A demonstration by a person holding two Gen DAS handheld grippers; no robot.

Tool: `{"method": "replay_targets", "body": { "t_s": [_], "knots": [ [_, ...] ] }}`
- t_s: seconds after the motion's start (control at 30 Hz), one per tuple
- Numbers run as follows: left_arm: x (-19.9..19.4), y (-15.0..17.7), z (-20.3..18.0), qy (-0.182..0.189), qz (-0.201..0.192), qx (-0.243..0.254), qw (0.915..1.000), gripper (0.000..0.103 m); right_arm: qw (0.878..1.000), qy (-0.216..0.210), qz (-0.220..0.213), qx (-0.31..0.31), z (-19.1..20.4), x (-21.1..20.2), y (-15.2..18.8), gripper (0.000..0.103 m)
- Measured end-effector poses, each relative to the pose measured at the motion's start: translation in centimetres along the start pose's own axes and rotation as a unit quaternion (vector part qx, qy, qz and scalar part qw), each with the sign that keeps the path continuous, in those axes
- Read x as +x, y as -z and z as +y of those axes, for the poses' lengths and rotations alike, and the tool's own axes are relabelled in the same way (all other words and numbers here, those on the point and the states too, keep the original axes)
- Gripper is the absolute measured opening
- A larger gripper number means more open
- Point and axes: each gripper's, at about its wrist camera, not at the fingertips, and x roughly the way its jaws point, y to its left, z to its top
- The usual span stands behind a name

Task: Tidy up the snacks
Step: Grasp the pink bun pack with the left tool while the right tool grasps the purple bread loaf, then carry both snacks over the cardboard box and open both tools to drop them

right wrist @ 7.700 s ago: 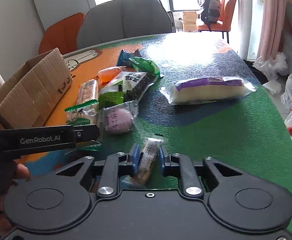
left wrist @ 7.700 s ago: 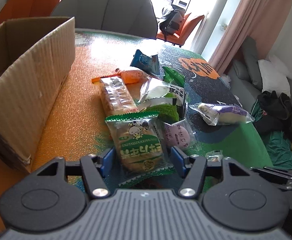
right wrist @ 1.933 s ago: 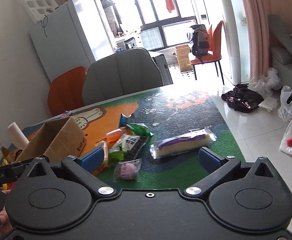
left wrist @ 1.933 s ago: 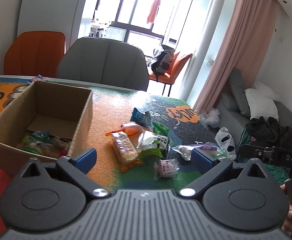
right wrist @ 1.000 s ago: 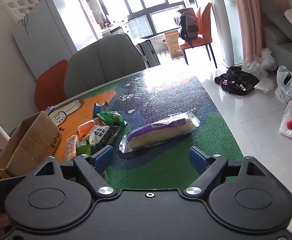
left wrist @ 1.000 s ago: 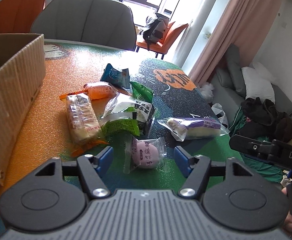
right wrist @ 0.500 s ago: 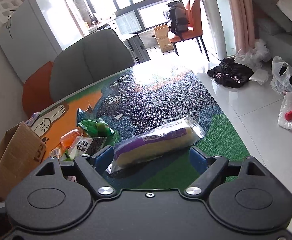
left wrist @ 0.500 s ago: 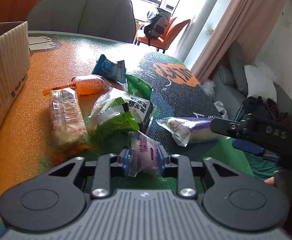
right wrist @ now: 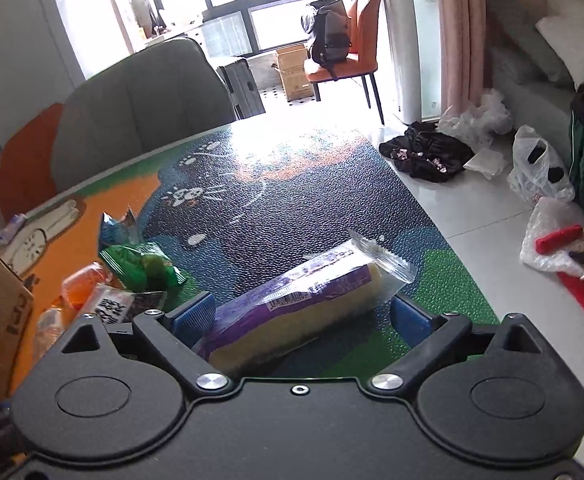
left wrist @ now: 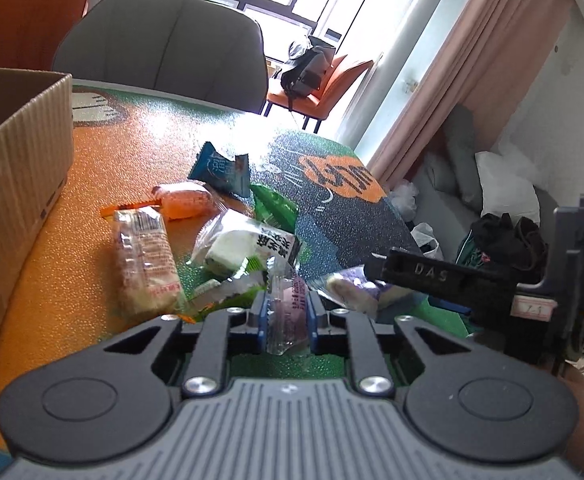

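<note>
Two grippers: left gripper (left wrist: 287,312) pinches pink snack (left wrist: 289,306); right gripper (right wrist: 302,312) opening, purple roll (right wrist: 304,296) lying diagonally between.

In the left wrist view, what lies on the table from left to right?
Brown cardboard box → clear-wrapped biscuit pack → small pink snack in clear wrap, pinched by the left gripper → long purple-and-clear bread pack → right gripper's black body.

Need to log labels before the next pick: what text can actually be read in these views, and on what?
"DAS": on the black right gripper body, seen from the left wrist.
Chinese print on the black-and-white snack packet: not legible to me.
Print on the pink snack in the left gripper: too blurred.
Barcode label on the purple bread pack: too small.
</note>
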Motion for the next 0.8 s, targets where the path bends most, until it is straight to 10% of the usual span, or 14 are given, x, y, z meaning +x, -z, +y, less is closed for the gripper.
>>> {"method": "replay_targets", "body": {
  "t_s": [0.3, 0.5, 0.57, 0.8],
  "knots": [
    [-0.6, 0.3, 0.9, -0.004, -0.003, -0.011, 0.9999, 0.017, 0.999, 0.019, 0.015, -0.036, -0.9, -1.2, 1.7, 0.089],
    [-0.9, 0.6, 0.9, -0.008, -0.005, -0.015, 0.9998, 0.017, 0.997, 0.018, 0.017, -0.074, -0.6, -2.3, 2.5, 0.062],
    [-1.1, 0.7, 0.9, -0.011, -0.006, -0.014, 0.9998, 0.017, 0.997, 0.010, 0.023, -0.072, -0.6, -2.7, 2.4, 0.035],
    [-2.5, 0.7, 1.1, -0.015, -0.016, -0.016, 0.9996, 0.017, 0.998, -0.036, 0.018, -0.058, -0.7, -4.1, 3.0, 0.031]
  ]
}}
